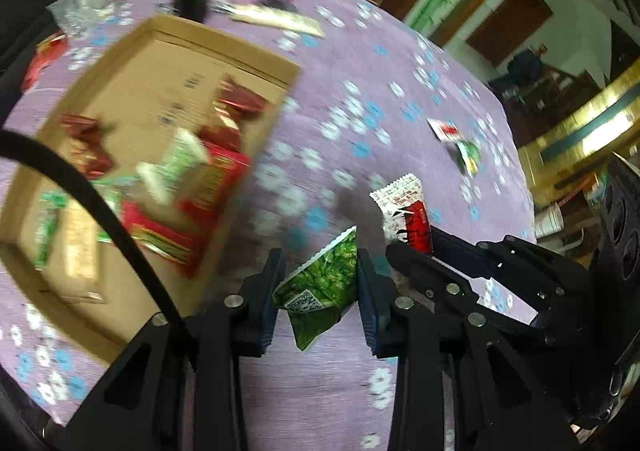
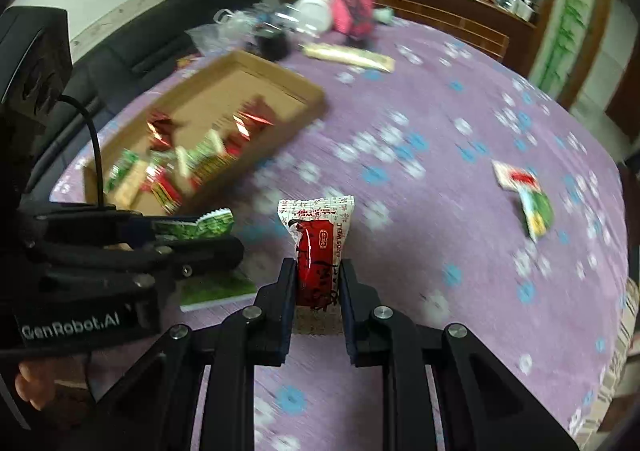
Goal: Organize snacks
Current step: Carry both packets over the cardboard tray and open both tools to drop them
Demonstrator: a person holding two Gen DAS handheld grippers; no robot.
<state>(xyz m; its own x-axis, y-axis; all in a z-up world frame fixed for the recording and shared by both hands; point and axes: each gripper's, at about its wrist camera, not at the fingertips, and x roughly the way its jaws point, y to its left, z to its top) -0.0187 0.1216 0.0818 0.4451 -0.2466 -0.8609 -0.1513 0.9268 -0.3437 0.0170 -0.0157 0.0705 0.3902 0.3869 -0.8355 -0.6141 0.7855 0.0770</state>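
Note:
My left gripper (image 1: 320, 271) is shut on a green snack packet (image 1: 322, 287) and holds it above the purple flowered tablecloth (image 1: 360, 91). My right gripper (image 2: 316, 271) is shut on a red and white snack packet (image 2: 316, 247), which also shows in the left wrist view (image 1: 404, 215). The left gripper with its green packet (image 2: 196, 227) sits just left of the right one. A cardboard box (image 1: 224, 47), also in the right wrist view (image 2: 280, 75), lies to the left and holds several red and green snack packets. Two loose packets (image 1: 456, 139) lie together at the right of the table, seen too in the right wrist view (image 2: 524, 191).
At the far side of the table stand a pink bag (image 2: 354, 7), a white round object (image 2: 312, 11), clear plastic bags (image 2: 236, 27), a dark cup (image 1: 190, 3) and a long flat pale packet (image 2: 348, 55). A black sofa (image 2: 160, 23) runs along the left. A green and white card (image 2: 216, 289) lies under the left gripper.

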